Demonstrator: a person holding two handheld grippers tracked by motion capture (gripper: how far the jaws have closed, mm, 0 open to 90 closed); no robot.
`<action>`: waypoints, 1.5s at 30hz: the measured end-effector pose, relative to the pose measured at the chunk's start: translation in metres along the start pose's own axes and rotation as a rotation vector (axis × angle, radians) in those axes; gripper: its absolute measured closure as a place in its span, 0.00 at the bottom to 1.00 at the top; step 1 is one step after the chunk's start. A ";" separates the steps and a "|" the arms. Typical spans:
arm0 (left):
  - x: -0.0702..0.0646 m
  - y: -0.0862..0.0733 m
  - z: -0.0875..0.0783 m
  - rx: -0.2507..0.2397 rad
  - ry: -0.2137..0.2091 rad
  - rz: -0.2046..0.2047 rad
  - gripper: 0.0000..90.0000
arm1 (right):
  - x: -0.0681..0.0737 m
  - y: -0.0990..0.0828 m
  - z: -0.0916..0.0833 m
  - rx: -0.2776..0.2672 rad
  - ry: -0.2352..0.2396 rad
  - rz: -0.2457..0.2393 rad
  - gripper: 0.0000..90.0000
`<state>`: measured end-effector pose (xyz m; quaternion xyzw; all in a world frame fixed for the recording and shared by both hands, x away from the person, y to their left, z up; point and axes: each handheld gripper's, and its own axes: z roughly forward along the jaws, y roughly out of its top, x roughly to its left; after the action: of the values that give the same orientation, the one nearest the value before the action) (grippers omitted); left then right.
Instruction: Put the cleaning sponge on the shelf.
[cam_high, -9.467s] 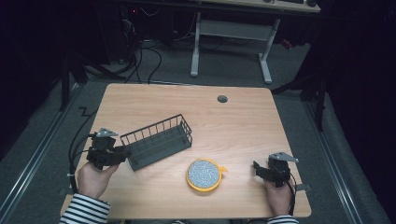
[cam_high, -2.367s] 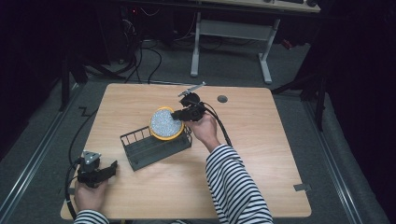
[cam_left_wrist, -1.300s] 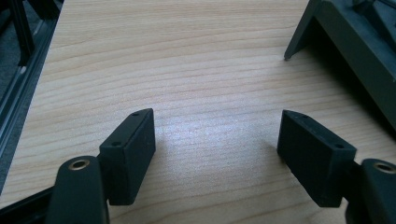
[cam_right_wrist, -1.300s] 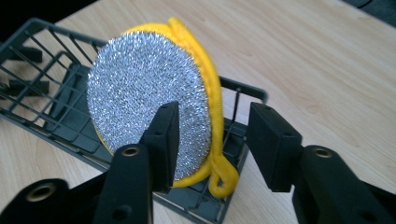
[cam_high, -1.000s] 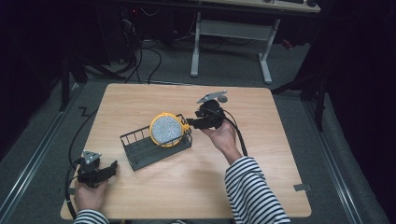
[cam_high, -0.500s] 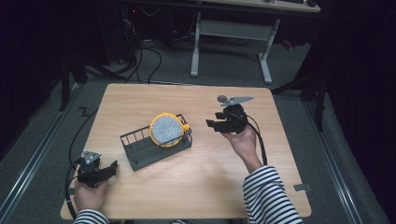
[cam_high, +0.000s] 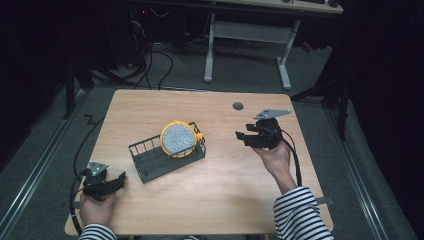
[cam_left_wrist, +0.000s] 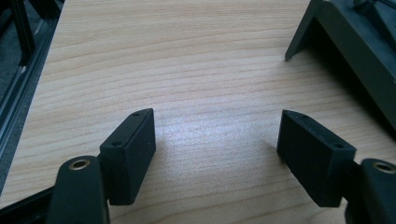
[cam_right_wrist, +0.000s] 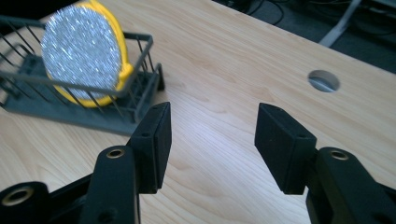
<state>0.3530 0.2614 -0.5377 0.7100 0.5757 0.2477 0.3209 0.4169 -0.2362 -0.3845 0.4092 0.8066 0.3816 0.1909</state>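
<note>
Since half a second ago, your right gripper (cam_high: 246, 136) has drawn slightly further right and away from the rack (cam_high: 167, 156); its jaws stand apart and hold nothing. Your left gripper (cam_high: 114, 183) has stayed at the near-left corner of the table (cam_high: 225, 200), jaws likewise spread and empty, resting just above bare wood. The yellow-rimmed disc (cam_high: 178, 139) stands on edge in the right end of the rack, tilted and leaning against the wires, its speckled grey face toward you. Upright storage between the wires is presumably why it was released there: the rack's bars hold it from rolling or falling flat. In the right gripper view, the disc (cam_right_wrist: 84, 51) sits inside the rack (cam_right_wrist: 93, 100), well apart from the pads (cam_right_wrist: 156, 140). A cable hole (cam_high: 238, 106) marks the far right tabletop.
</note>
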 end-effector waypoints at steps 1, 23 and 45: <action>0.000 0.000 0.000 0.000 0.000 0.000 0.32 | 0.001 -0.001 -0.002 0.008 -0.010 -0.007 0.51; 0.000 0.000 0.000 0.000 0.000 0.000 0.32 | -0.019 -0.061 -0.038 -0.009 -0.058 0.072 0.59; 0.000 0.000 0.000 0.000 0.000 0.001 0.32 | -0.029 -0.133 -0.032 -0.016 -0.092 0.205 0.49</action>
<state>0.3530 0.2616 -0.5376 0.7103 0.5755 0.2476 0.3208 0.3462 -0.3242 -0.4669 0.5052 0.7476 0.3865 0.1909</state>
